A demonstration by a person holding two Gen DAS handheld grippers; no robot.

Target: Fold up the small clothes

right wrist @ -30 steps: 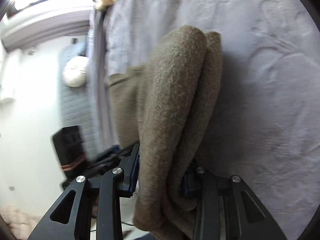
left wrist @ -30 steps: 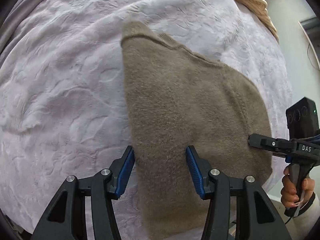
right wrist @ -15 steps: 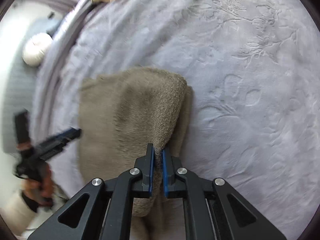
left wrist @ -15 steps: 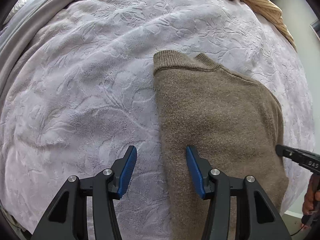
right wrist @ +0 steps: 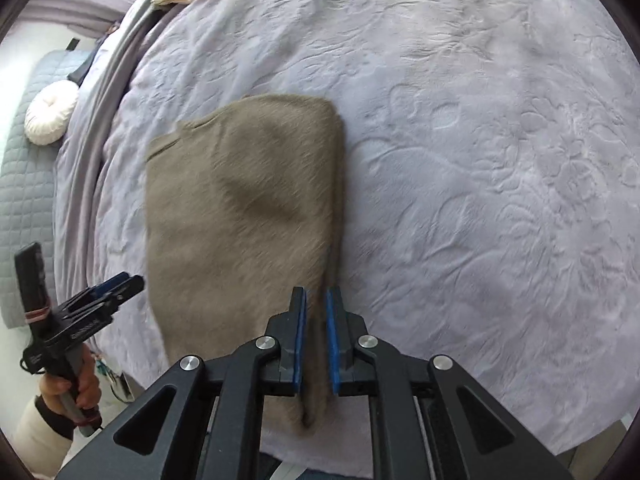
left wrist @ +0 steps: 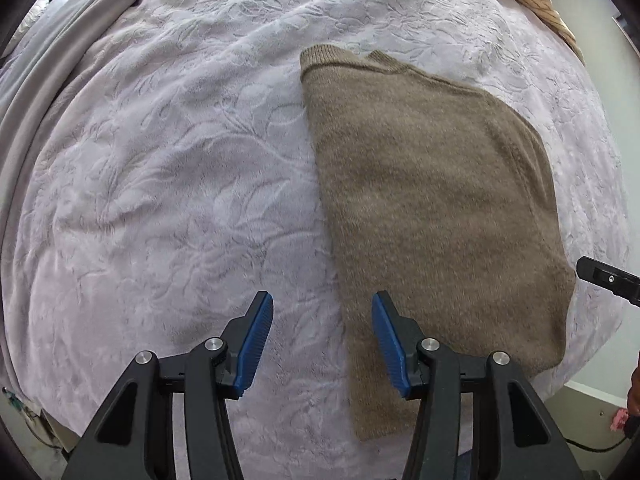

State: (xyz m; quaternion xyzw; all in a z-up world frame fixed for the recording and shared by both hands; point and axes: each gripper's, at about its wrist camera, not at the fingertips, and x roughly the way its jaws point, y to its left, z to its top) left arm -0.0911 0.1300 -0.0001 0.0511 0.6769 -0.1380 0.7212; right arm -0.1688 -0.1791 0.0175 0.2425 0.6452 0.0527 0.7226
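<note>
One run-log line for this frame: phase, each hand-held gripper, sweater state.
phase: folding | left hand-held gripper: open, empty | right hand-held gripper: opening, sweater edge between pads | sweater: folded on blanket

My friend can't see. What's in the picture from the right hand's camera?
A folded brown sweater lies on a pale purple bedspread, and the right tongs, jaws opening, have its near edge between their blue pads. At the left edge, a hand holds the left tongs beside the sweater.

I see the folded brown knit sweater (left wrist: 432, 208) lying on the lilac embossed bedspread (left wrist: 168, 168), near its front edge.
</note>
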